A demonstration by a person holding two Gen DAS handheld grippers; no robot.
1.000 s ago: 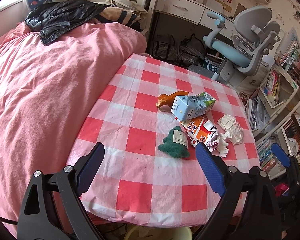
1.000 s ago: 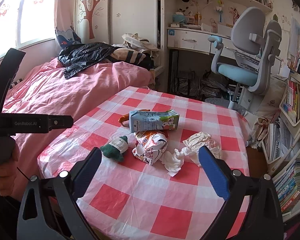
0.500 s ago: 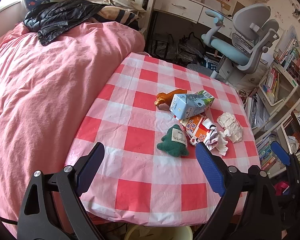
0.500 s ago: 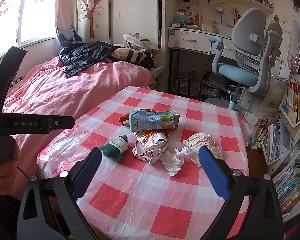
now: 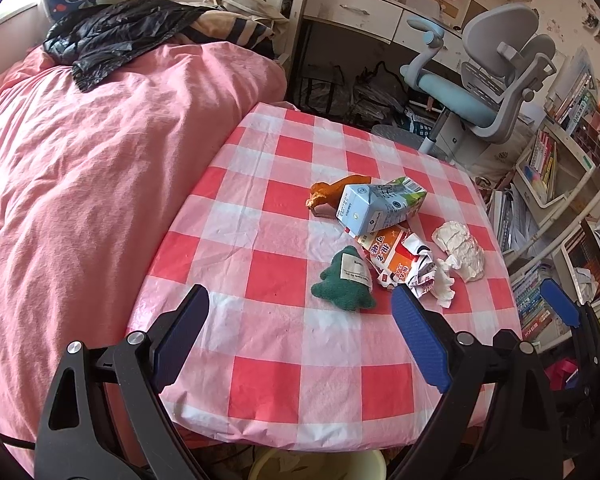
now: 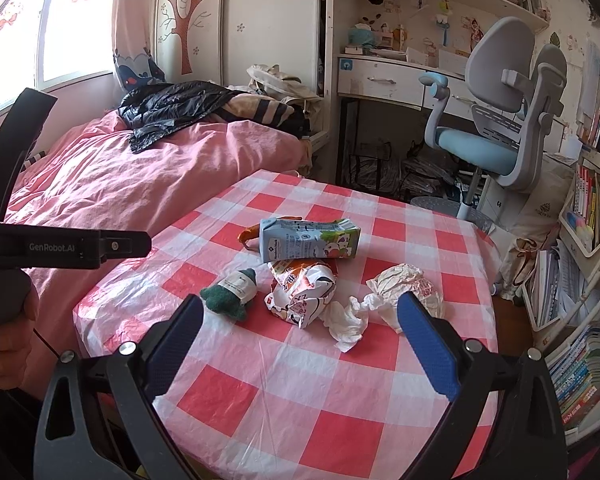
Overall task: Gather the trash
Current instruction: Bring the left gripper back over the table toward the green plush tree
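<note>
On the red-and-white checked table (image 5: 284, 364) (image 6: 260, 392) lies a pile of trash: a light-blue milk carton (image 5: 376, 206) (image 6: 308, 242), a crushed orange carton (image 5: 396, 258) (image 6: 300, 290), a crumpled white wrapper (image 5: 462, 250) (image 6: 404, 282) and a white tissue (image 5: 444, 286) (image 6: 350, 318). A green tree-shaped plush (image 5: 346, 282) (image 6: 230, 296) and an orange toy (image 5: 332, 192) (image 6: 250, 236) lie beside them. My left gripper (image 5: 300, 334) is open and empty, near the table's front edge. My right gripper (image 6: 300, 338) is open and empty, short of the pile.
A pink bed (image 5: 80, 168) with a black jacket (image 5: 116, 36) adjoins the table's left side. A grey-and-blue chair (image 5: 488, 92) and a desk stand behind. Bookshelves (image 5: 560, 184) are on the right. A pale bin rim (image 5: 316, 466) shows below the table's front edge.
The left wrist view has shifted slightly, with the table items sitting a little lower and to the left in frame. The right gripper has barely moved. Both grippers stay open.
</note>
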